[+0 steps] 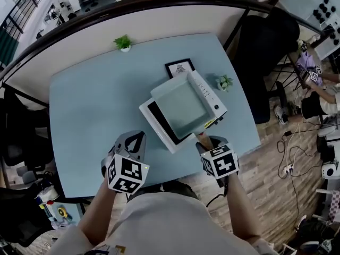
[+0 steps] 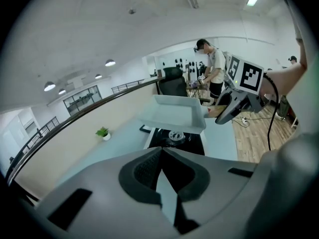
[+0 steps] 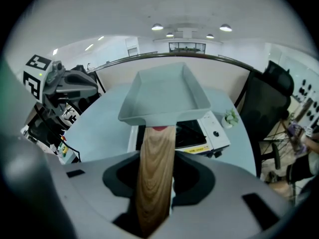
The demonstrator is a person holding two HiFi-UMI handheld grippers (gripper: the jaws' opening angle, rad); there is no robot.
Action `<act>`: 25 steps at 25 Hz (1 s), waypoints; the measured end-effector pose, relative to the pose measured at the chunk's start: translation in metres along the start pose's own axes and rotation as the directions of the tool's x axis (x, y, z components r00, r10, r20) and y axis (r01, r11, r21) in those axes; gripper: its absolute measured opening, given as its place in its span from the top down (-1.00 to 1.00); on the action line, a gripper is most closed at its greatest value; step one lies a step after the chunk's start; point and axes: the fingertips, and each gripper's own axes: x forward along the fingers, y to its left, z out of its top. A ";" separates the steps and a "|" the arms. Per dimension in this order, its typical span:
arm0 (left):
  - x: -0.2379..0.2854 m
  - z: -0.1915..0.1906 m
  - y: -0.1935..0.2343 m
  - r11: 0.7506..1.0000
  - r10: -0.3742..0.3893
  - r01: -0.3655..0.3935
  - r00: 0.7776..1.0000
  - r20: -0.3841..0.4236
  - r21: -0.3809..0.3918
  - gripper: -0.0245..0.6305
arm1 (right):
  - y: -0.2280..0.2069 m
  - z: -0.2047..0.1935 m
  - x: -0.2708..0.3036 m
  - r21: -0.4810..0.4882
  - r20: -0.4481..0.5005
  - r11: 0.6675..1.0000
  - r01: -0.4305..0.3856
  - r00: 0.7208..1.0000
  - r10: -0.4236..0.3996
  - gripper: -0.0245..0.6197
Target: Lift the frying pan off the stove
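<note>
A square grey frying pan (image 1: 183, 108) with a wooden handle (image 1: 202, 138) hangs tilted just above the white stove (image 1: 212, 99), whose black top (image 3: 192, 128) and burner (image 2: 176, 136) show underneath it. My right gripper (image 1: 205, 142) is shut on the handle (image 3: 157, 168) at the near side of the stove; the handle runs straight between its jaws. My left gripper (image 1: 133, 141) hovers over the table (image 1: 85, 121), left of the stove, with its jaws closed together and nothing in them. In the left gripper view the pan (image 2: 174, 113) is raised and the right gripper (image 2: 234, 106) is behind it.
A small framed picture (image 1: 179, 68) lies behind the stove. Two little potted plants (image 1: 123, 43) (image 1: 224, 82) stand on the table. A black chair (image 1: 265, 62) is at the right, with a curved railing behind. The table's near edge is right by my grippers. A person stands far off.
</note>
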 end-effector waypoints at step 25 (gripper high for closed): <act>-0.142 0.153 0.070 0.985 0.175 -0.160 0.871 0.460 -0.070 0.93 | 0.029 0.140 -0.193 -0.009 0.539 0.989 0.149 0.834 -0.121 0.44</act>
